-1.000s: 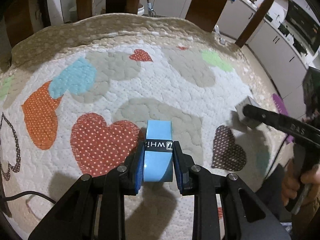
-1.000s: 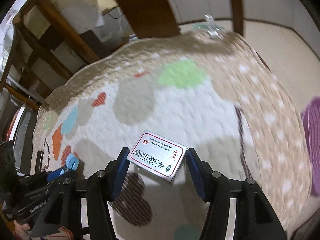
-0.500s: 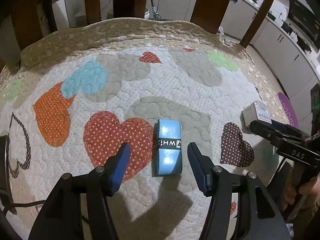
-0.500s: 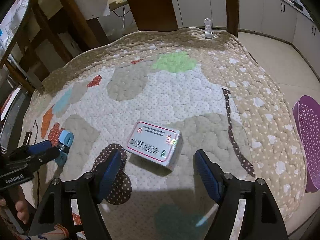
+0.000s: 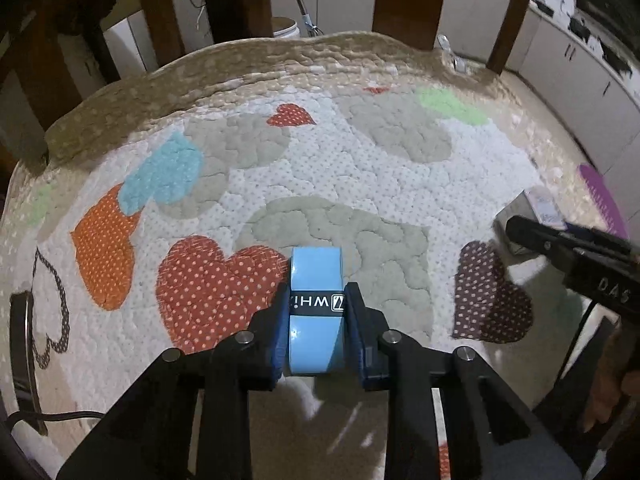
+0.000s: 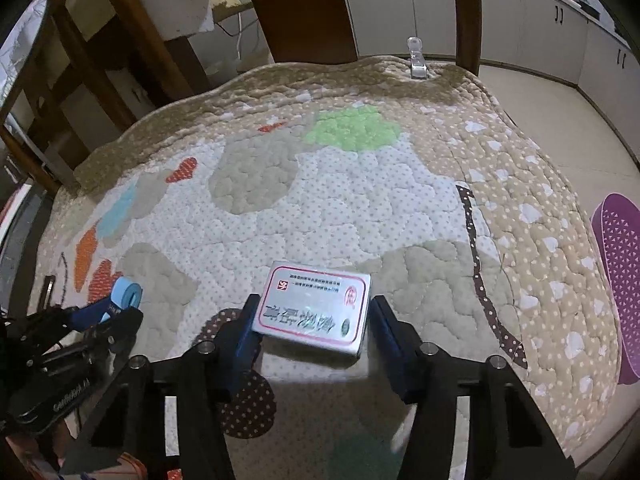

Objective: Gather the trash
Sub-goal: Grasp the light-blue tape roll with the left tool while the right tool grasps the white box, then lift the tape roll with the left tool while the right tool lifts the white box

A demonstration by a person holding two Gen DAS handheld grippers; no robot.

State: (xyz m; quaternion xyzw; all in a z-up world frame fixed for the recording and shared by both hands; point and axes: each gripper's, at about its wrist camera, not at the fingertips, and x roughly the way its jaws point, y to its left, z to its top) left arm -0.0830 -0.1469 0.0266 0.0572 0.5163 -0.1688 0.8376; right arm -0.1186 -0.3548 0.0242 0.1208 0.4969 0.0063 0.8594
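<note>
A light blue tape roll [image 5: 315, 268] with a black band lies on the heart-patterned quilt [image 5: 360, 168]. My left gripper [image 5: 317, 297] is closing, and its blue pads press on both sides of the roll. The same roll [image 6: 126, 292] shows at the far left of the right wrist view. A silver box with a red border and red print [image 6: 320, 288] sits low over the quilt. My right gripper [image 6: 315, 305] is closing on it, with a pad against each short end. In the left wrist view the box [image 5: 544, 204] shows past the right gripper's finger [image 5: 536, 232].
A purple perforated basket [image 6: 620, 272] stands on the floor off the quilt's right edge. A clear plastic clip [image 6: 416, 60] rests on the quilt's far edge. Dark wooden chair legs [image 5: 404, 0] ring the far side. A black cable [image 5: 48, 416] lies at the near left.
Half a second ago both grippers stood open around their items, which lay on the quilt. Both have now closed again, the left on the roll and the right on the box.
</note>
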